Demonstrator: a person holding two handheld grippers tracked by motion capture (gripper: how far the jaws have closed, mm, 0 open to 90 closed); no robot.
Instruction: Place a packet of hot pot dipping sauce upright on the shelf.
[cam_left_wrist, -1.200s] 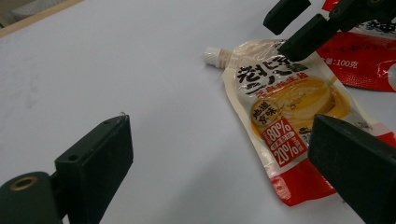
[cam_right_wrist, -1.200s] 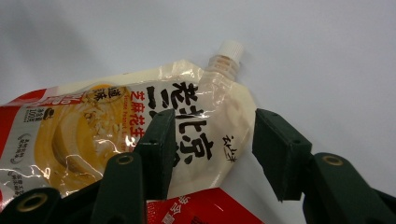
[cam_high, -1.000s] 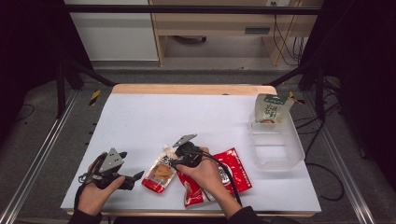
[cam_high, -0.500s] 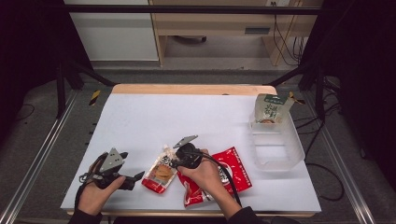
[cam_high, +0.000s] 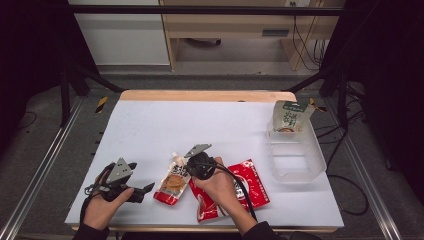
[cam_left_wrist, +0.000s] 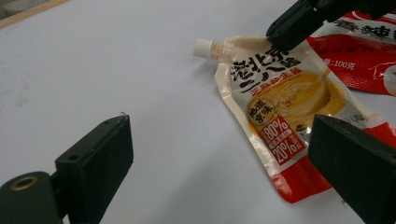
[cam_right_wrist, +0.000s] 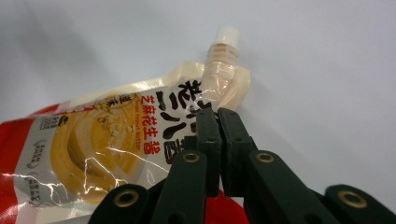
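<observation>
The spouted pouch (cam_high: 172, 179) is seen lying flat on the white bench (cam_high: 200, 125) at about 6 o'clock. Its upper edge is pinched by the right claw (cam_right_wrist: 217, 122), whose jaws have just been closing. The left claw (cam_high: 145, 189), at 8 o'clock, is held open, just beside the pouch.

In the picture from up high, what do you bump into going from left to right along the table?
Left tool → spouted sauce pouch → red packets → clear plastic tub, with a green-topped bag standing at its far end.
</observation>
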